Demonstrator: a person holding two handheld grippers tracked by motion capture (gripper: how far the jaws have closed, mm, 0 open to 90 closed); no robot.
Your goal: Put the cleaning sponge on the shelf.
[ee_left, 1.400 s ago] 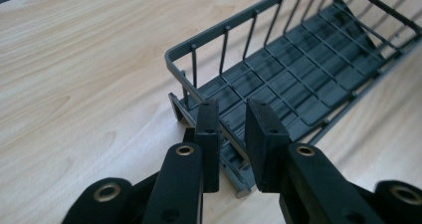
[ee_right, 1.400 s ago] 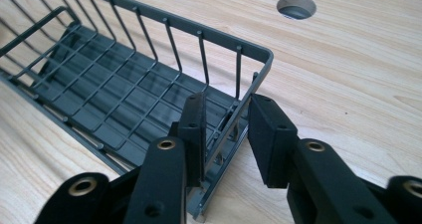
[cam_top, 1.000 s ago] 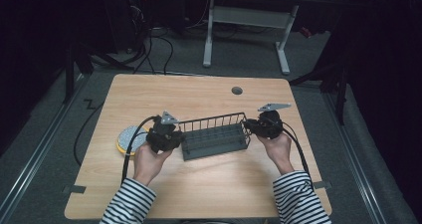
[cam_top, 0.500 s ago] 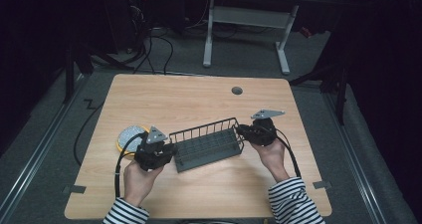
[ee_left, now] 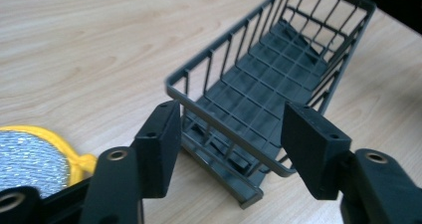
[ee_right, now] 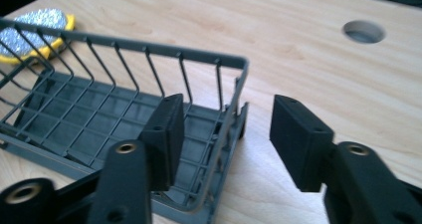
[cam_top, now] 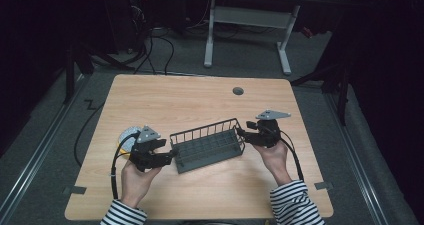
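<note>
A dark grey wire basket lies slantwise on the wooden table, its left end nearer the person. My left gripper is at that left end and its jaws have just been opening. In the left gripper view the basket has its end rim between the spread jaws of the left gripper, clear of both pads. My right gripper is at the right end, and its jaws have also just been opening. In the right gripper view the right gripper straddles the end wall of the basket without pressing on it.
A round silver scouring pad with a yellow rim lies just left of my left gripper, also seen as the pad and the pad. A cable hole is in the tabletop behind the basket. A desk frame stands on the floor beyond.
Both grippers were shut on the basket's ends and now stand open around them. The basket's left end and the left hand have come toward the person, leaving the basket slanted.
</note>
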